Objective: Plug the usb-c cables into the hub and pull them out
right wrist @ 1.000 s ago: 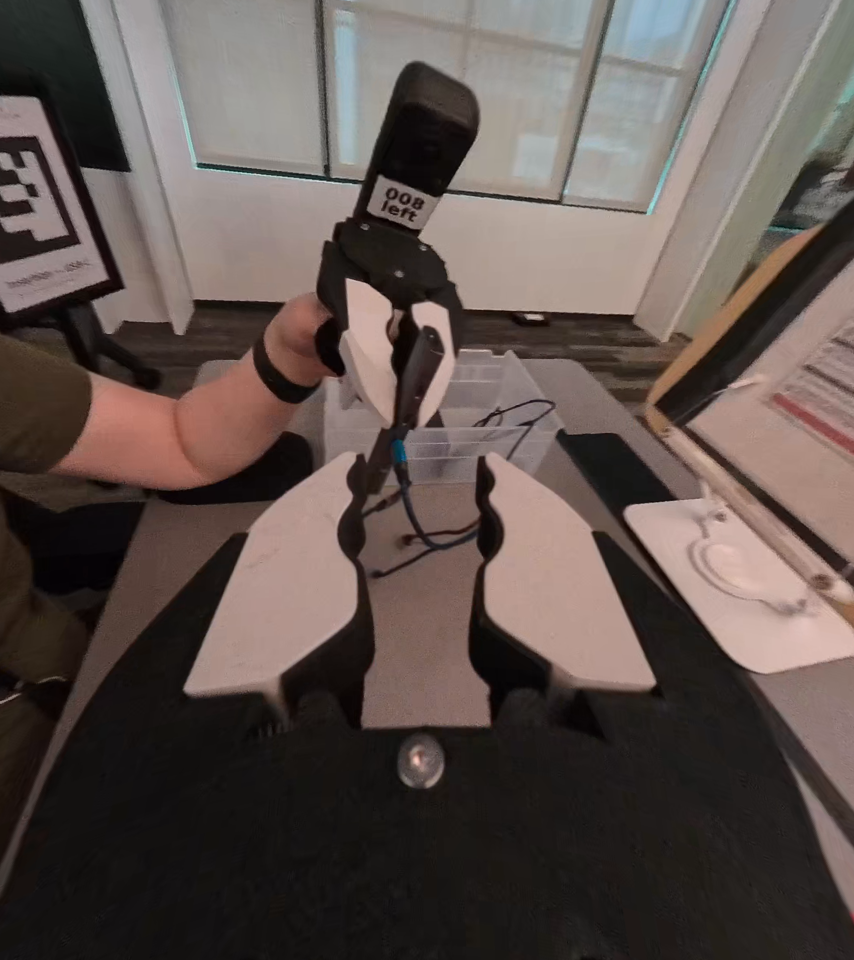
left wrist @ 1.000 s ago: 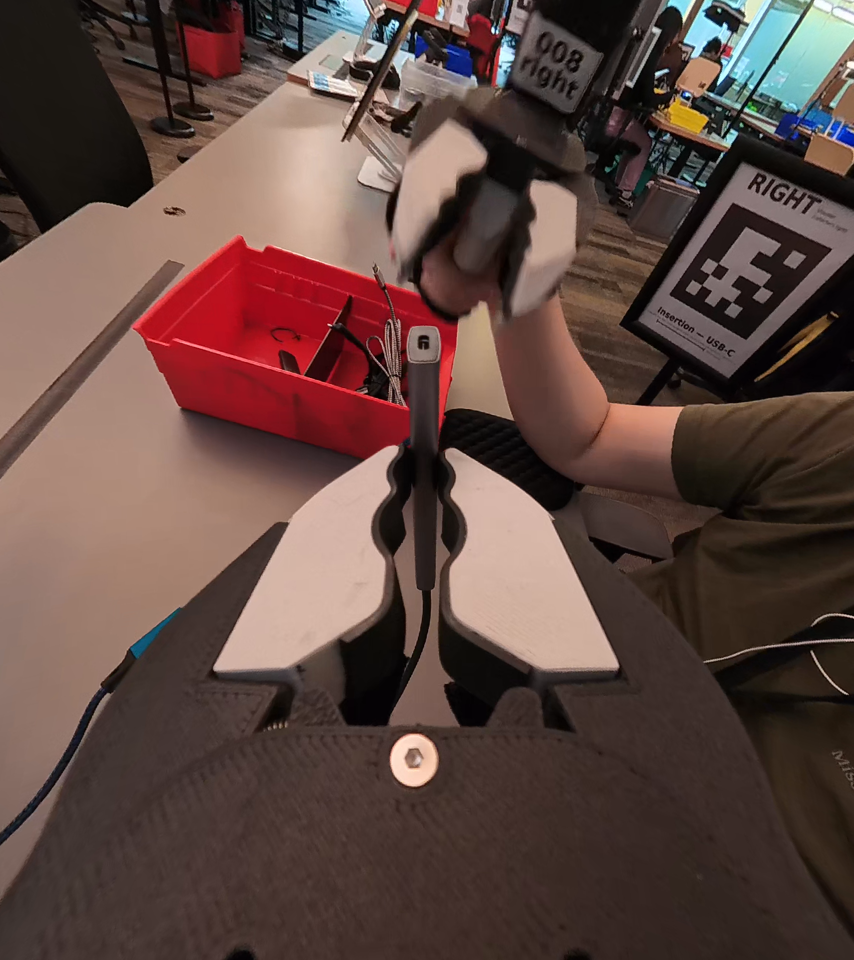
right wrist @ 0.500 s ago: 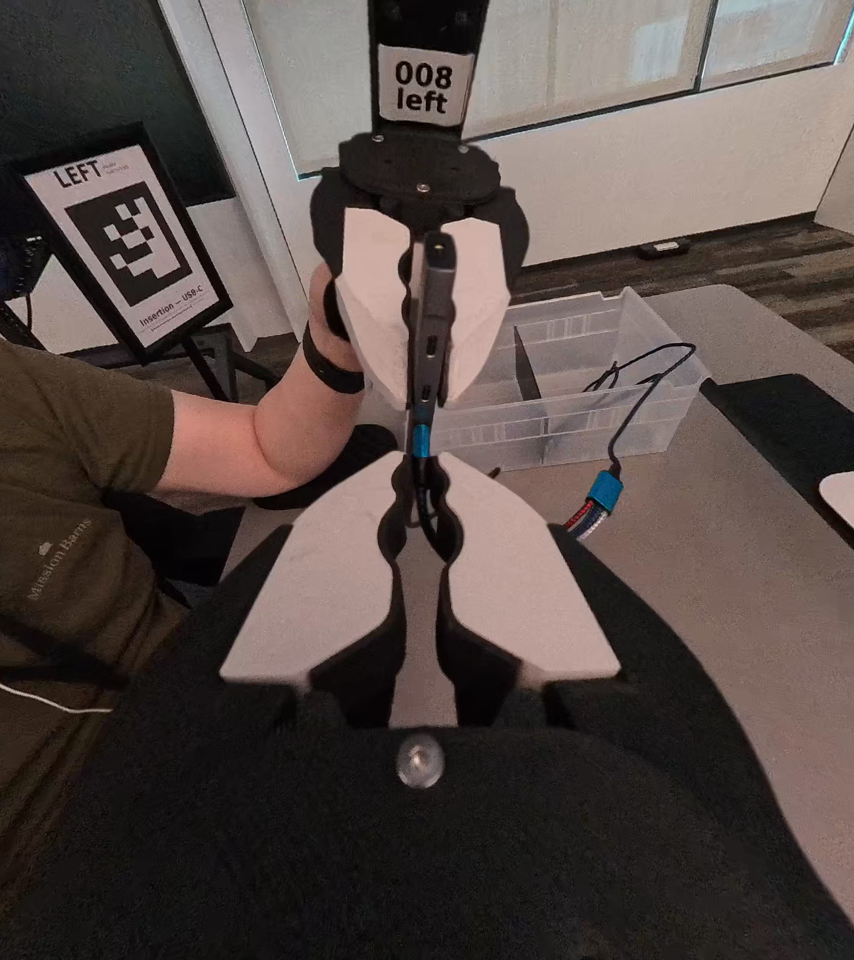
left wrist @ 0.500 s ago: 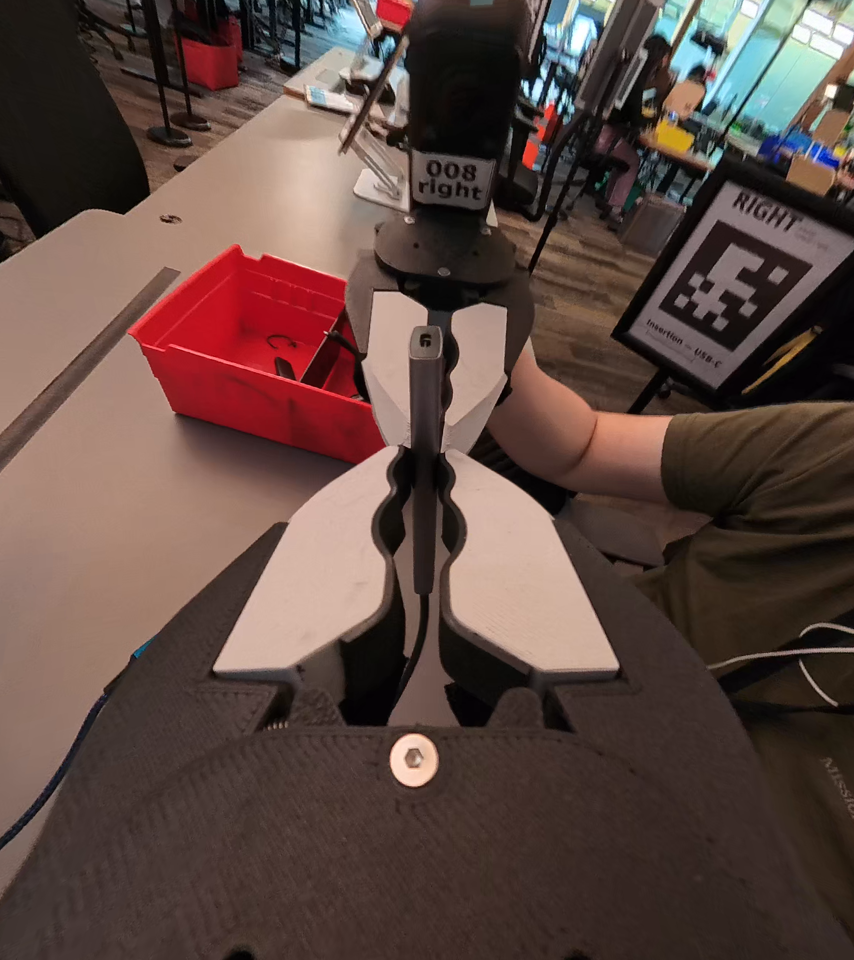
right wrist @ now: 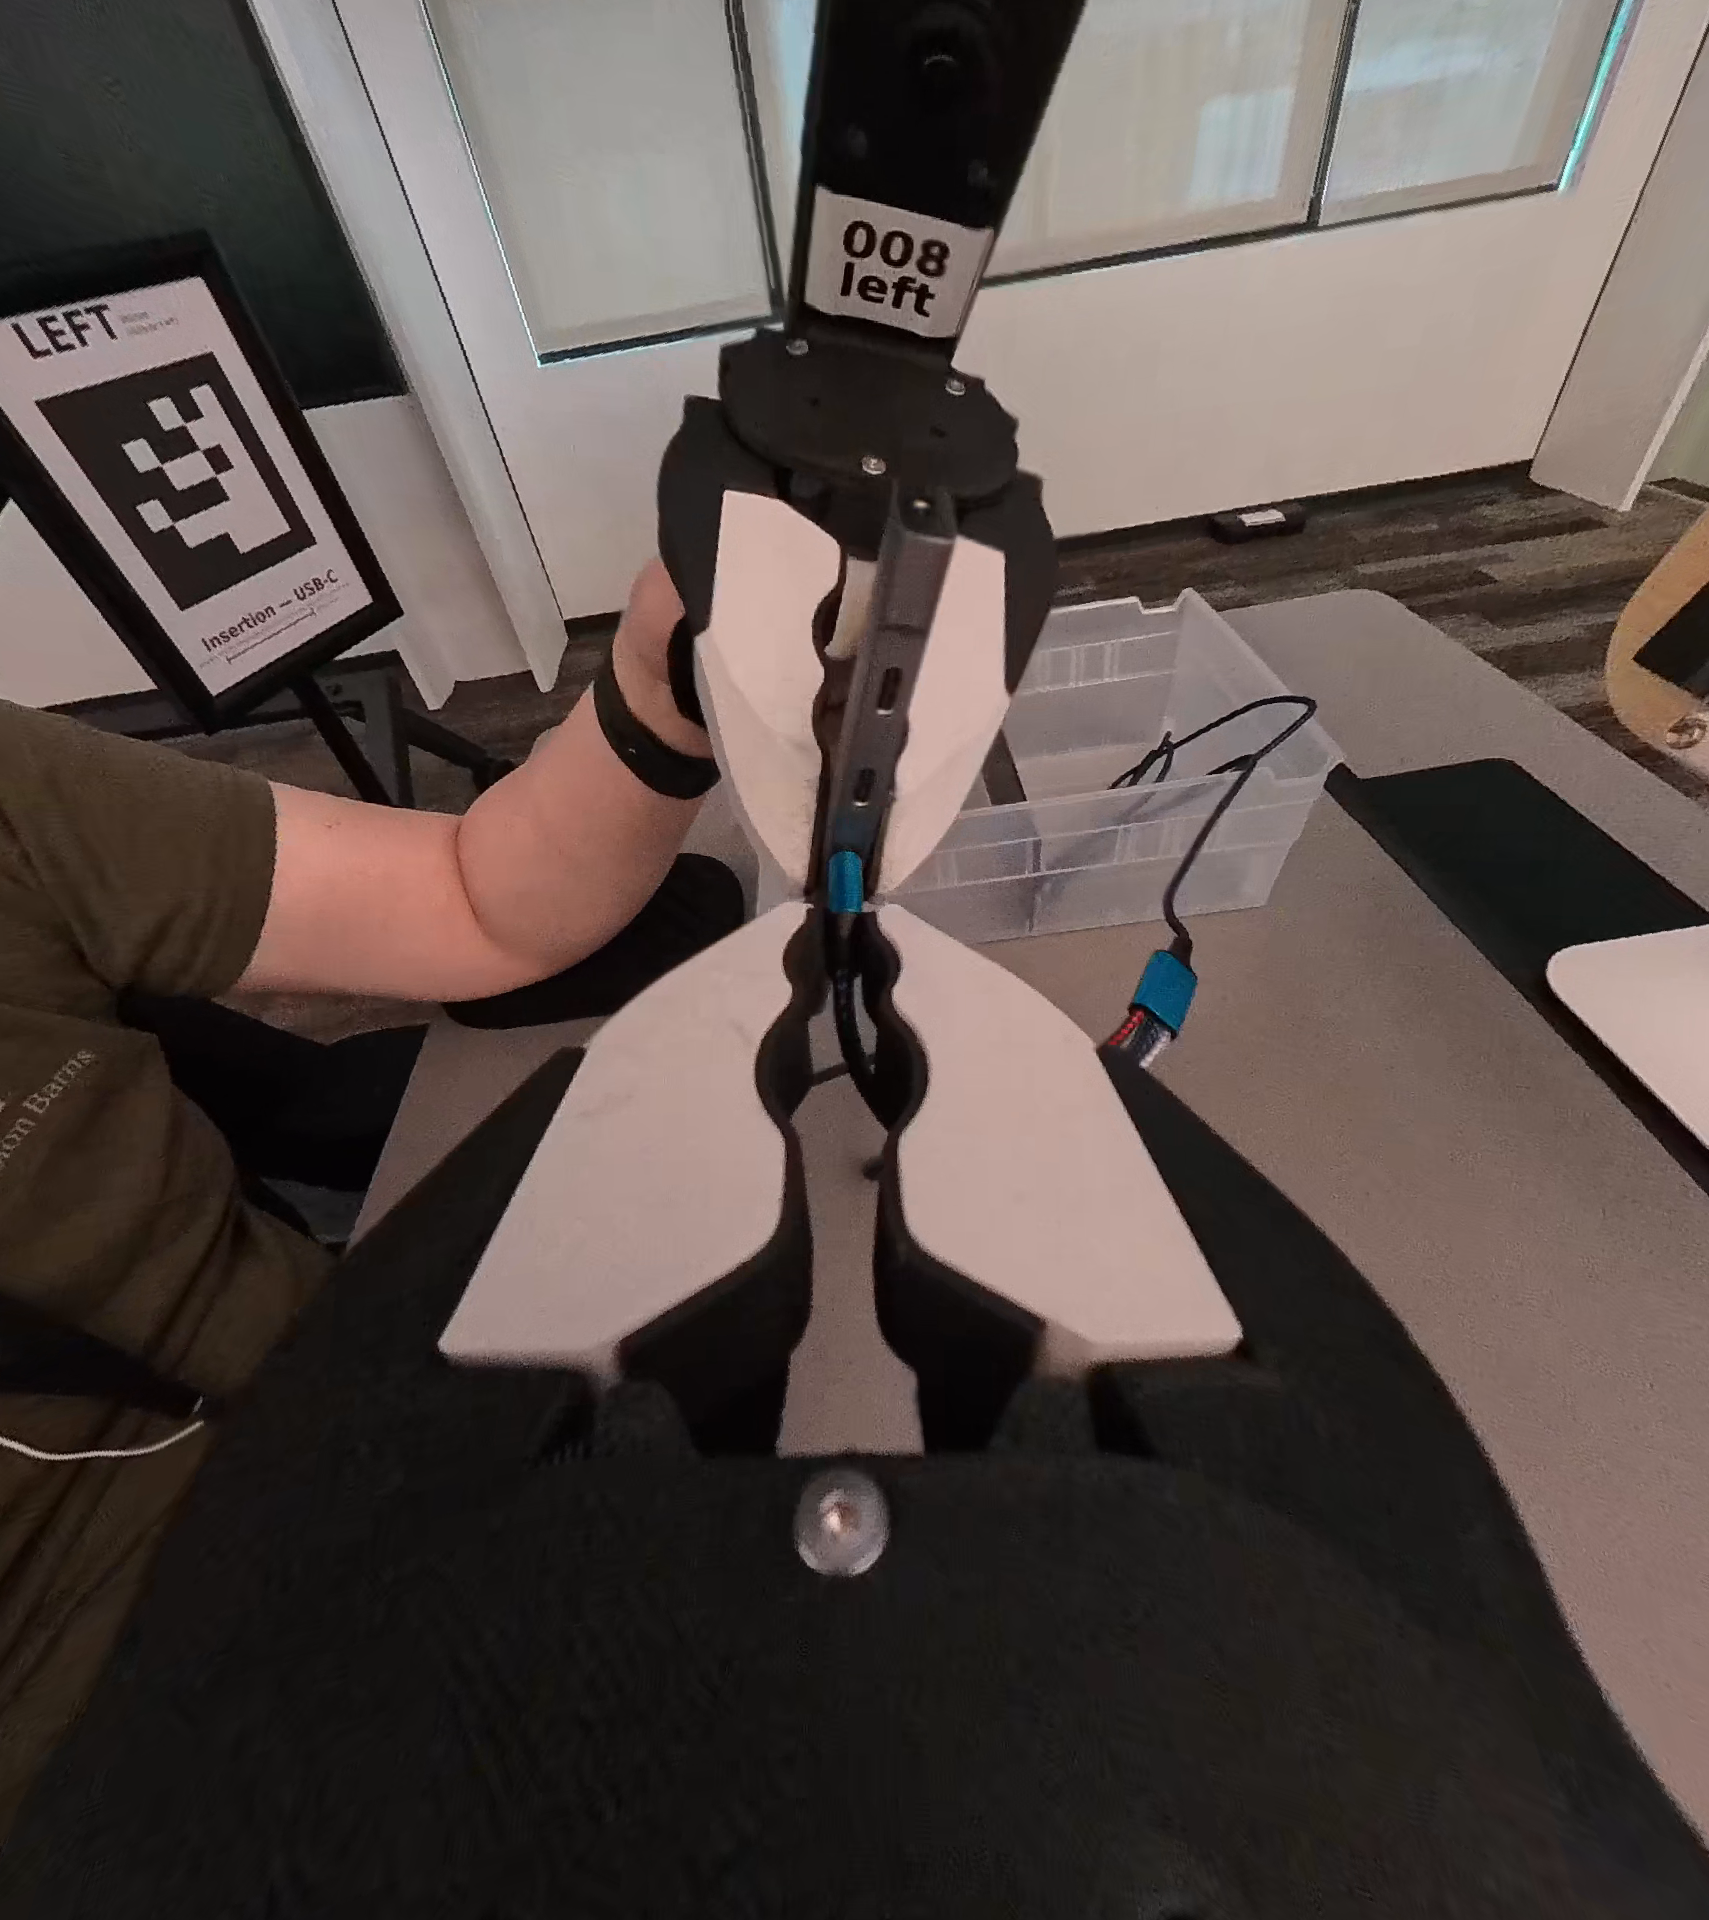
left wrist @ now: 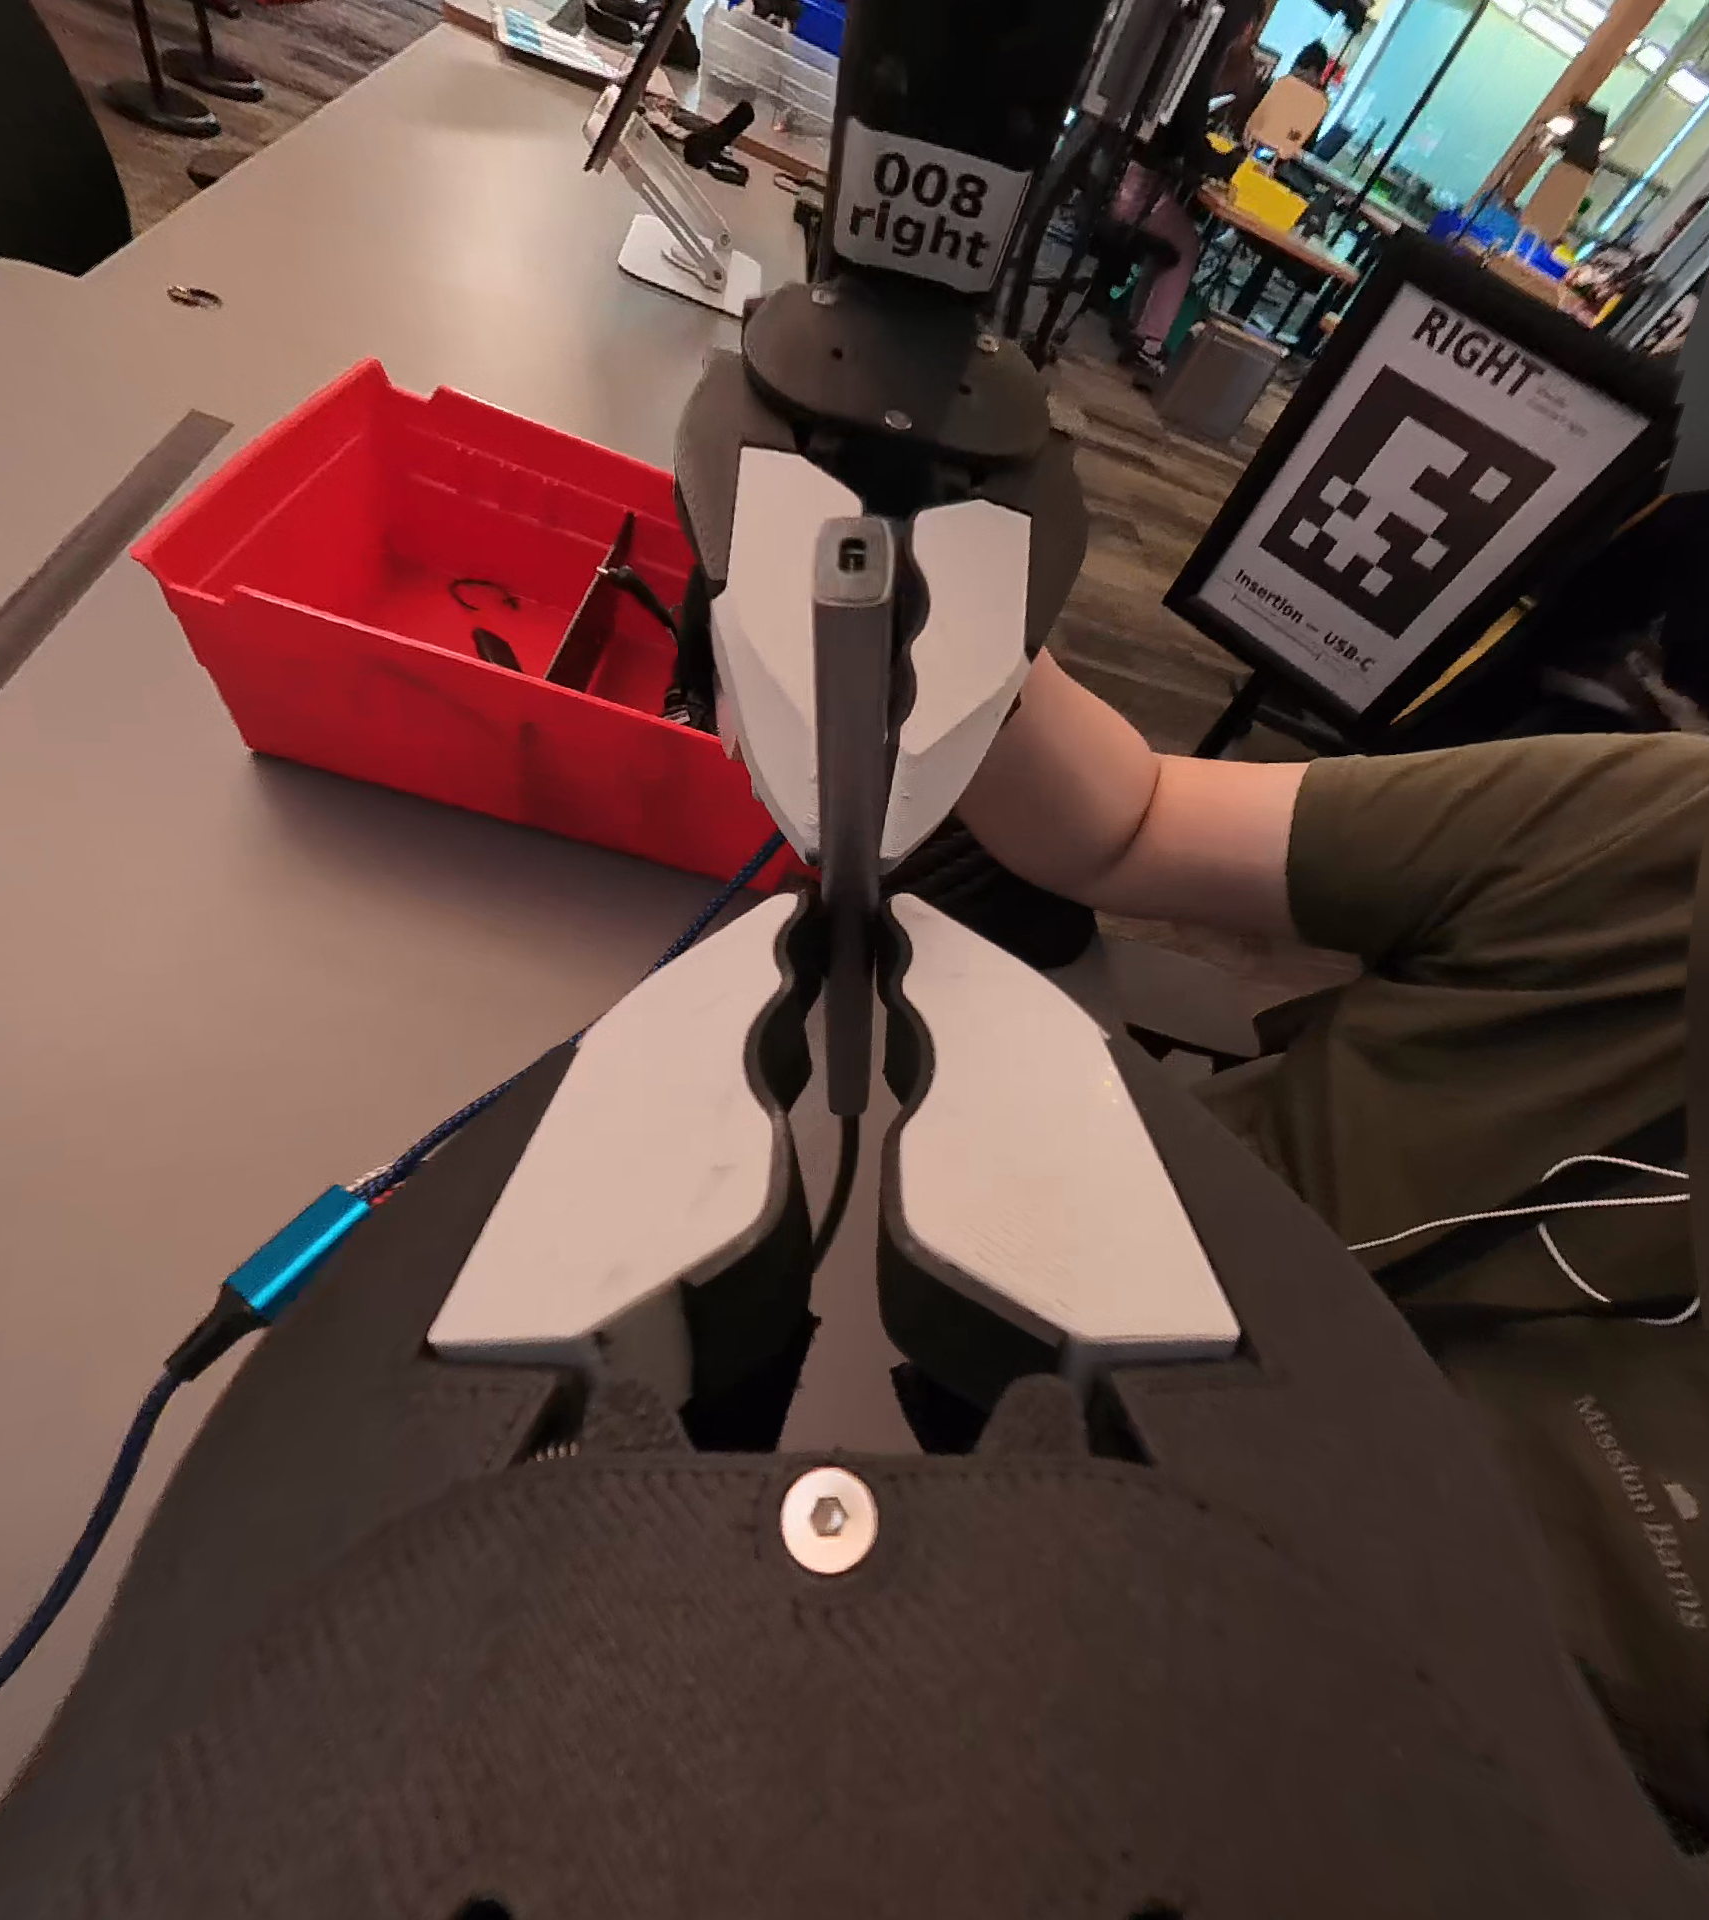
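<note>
Progress is judged to be at the first plugging step. The grey hub [left wrist: 850, 790] is gripped by the left tongs [left wrist: 845, 935], which are closed narrowly around its lower part, and it is held upright above the desk [left wrist: 206, 935]. A thin black lead is seen to hang from its bottom end. In the right wrist view the right tongs [right wrist: 842, 920] are closed on the braided cable [right wrist: 855, 1023] just behind its blue plug [right wrist: 845, 881]. The plug is pressed against the lowest port on the side of the hub, but it cannot be told if it is fully seated. Two more ports above it are seen empty. The other blue end [right wrist: 1164, 992] of a cable lies on the desk, near the clear bin [right wrist: 1141, 790], and is not gripped. More cables are seen in the red bin [left wrist: 414, 644]. The seating of this plug, the other ports and all the pulling out are judged to be left.
</note>
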A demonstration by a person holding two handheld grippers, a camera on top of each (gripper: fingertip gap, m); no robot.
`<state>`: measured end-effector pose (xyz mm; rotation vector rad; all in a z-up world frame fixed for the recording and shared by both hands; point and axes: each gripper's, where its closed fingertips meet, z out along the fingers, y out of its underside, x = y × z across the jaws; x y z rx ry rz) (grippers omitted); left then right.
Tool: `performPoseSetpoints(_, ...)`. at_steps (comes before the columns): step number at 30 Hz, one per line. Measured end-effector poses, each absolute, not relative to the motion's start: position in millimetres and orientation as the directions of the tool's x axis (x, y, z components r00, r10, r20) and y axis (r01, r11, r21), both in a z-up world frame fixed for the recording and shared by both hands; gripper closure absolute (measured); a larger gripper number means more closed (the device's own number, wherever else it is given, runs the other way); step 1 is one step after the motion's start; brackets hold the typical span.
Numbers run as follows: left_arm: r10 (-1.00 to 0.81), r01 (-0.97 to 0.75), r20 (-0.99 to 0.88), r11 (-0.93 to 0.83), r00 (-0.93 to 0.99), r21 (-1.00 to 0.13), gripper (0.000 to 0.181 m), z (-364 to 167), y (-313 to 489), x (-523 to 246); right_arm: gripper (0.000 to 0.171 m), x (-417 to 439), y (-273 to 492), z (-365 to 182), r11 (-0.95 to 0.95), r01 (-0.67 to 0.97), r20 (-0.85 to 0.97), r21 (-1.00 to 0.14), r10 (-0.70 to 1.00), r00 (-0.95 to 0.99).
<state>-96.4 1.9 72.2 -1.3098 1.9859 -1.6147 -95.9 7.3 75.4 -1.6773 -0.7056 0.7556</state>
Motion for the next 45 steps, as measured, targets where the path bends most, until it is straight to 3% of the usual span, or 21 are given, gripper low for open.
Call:
performPoseSetpoints(10, -0.797, -0.474, 0.294, -0.012, -0.527, -0.881, 0.173, 70.6, 2.8, -92.6, 0.164, -96.6, 11.3, 73.9, -0.270, -0.016, -0.226, -0.963, 0.773, 0.593)
performPoseSetpoints(17, -0.808, -0.501, 0.302, -0.010, -0.506, -0.865, 0.172, 65.9, 3.1, -90.8, 0.164, -88.5, 7.0, 66.0, -0.347, 0.011, -0.279, -0.938, 0.772, 0.571)
performPoseSetpoints(19, -0.883, -0.390, 0.260, -0.097, -0.392, -0.916, 0.173, 92.0, 43.0, -98.9, 0.164, -46.9, 9.0, 75.0, -0.306, -0.039, -0.253, -0.951, 0.702, 0.666)
performPoseSetpoints(21, -0.863, -0.175, 0.298, -0.246, -0.408, -0.953, 0.173, 146.4, 74.3, -138.7, 0.165, -16.8, -12.0, 112.6, -0.245, -0.235, -0.338, -0.941, 0.735, 0.588)
performPoseSetpoints(22, -0.853, -0.128, 0.298, -0.269, -0.429, -0.955, 0.173, 161.7, 80.5, -161.1, 0.164, -8.3, -22.2, 121.2, -0.222, -0.246, -0.327, -0.944, 0.746, 0.580)
performPoseSetpoints(26, -0.929, -0.039, 0.178, -0.176, -0.325, -0.984, 0.173, 184.3, 93.7, -209.1, 0.164, 5.3, -33.7, 123.1, -0.190, -0.143, -0.236, -0.971, 0.701, 0.673)
performPoseSetpoints(36, -0.925, -0.026, 0.129, -0.128, -0.358, -0.991, 0.173, 195.5, 69.9, -226.8, 0.165, 6.7, -15.1, 108.3, -0.194, 0.050, -0.061, -0.980, 0.525, 0.849)
performPoseSetpoints(39, -0.937, -0.043, 0.112, -0.104, -0.329, -0.994, 0.173, 191.6, 71.0, -222.9, 0.164, -42.6, -3.1, 59.3, -0.384, 0.158, -0.137, -0.910, 0.636, 0.760)
performPoseSetpoints(45, -0.952, -0.109, 0.113, -0.085, -0.284, -0.990, 0.173, 179.6, 77.2, -213.8, 0.163, -117.1, 41.7, -68.0, -0.603, 0.392, -0.153, -0.695, 0.657, 0.738)
